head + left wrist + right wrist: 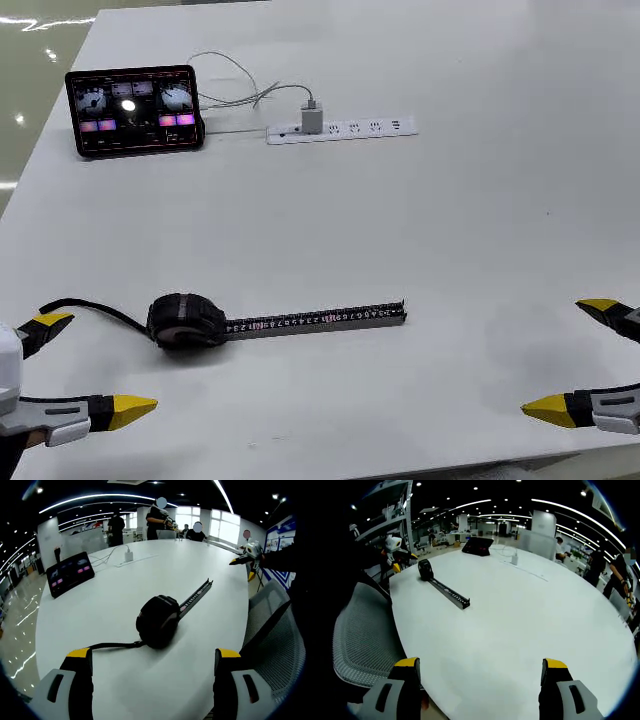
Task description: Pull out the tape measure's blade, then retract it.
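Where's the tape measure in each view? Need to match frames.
Head view: tape measure lower left, blade out to the right.
Left gripper view: tape measure at centre, blade running up-right.
Right gripper view: tape measure upper left, blade pointing toward centre.
Shared landmark: the dark tablet.

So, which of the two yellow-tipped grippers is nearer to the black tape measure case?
The left gripper: the black round tape measure case lies just before its open jaws; the right gripper stands far past the blade's tip.

Open-plan office hall: long ceiling light strips (100,497), glossy floor (20,610), mesh office chair (275,640) right of the left gripper (153,653), people (159,517) standing far ahead of it.
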A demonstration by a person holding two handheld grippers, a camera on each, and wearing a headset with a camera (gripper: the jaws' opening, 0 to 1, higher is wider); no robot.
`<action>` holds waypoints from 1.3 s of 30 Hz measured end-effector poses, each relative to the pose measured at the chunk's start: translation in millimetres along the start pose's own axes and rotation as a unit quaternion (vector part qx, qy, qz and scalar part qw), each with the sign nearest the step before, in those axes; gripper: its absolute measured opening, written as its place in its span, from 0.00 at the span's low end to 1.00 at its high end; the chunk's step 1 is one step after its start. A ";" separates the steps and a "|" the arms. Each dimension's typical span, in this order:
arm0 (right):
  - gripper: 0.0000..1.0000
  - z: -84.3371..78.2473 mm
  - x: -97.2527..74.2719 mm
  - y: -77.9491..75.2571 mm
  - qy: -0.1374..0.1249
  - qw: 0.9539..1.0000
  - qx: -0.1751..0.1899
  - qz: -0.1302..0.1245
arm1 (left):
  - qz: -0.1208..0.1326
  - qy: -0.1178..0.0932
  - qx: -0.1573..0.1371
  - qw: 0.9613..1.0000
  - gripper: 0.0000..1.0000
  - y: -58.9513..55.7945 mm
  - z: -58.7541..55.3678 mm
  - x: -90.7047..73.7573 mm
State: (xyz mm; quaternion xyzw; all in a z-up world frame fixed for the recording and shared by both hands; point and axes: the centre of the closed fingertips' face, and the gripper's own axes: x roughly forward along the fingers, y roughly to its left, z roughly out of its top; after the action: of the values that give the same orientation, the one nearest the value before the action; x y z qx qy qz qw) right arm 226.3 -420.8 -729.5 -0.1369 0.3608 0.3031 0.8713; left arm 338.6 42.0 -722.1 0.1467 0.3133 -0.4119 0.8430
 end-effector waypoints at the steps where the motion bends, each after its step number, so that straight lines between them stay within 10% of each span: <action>1: 0.99 0.3 0.8 0.8 0.001 1.000 0.000 0.002 | 0.001 -0.001 0.002 1.000 0.99 0.7 0.9 0.2; 19: 0.99 10.8 -0.2 2.6 0.014 1.000 -0.028 0.005 | 0.002 -0.011 -0.006 1.000 0.99 -1.1 11.5 4.6; 39: 0.99 47.0 6.5 -10.3 0.031 0.995 -0.084 0.036 | 0.010 -0.009 -0.030 0.999 0.99 -18.4 50.5 18.4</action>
State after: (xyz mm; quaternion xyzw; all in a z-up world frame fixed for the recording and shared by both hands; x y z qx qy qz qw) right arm 262.0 -404.5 -700.9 -0.2056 0.3654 0.3593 0.8337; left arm 353.2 -5.9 -695.4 0.1205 0.3171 -0.3951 0.8537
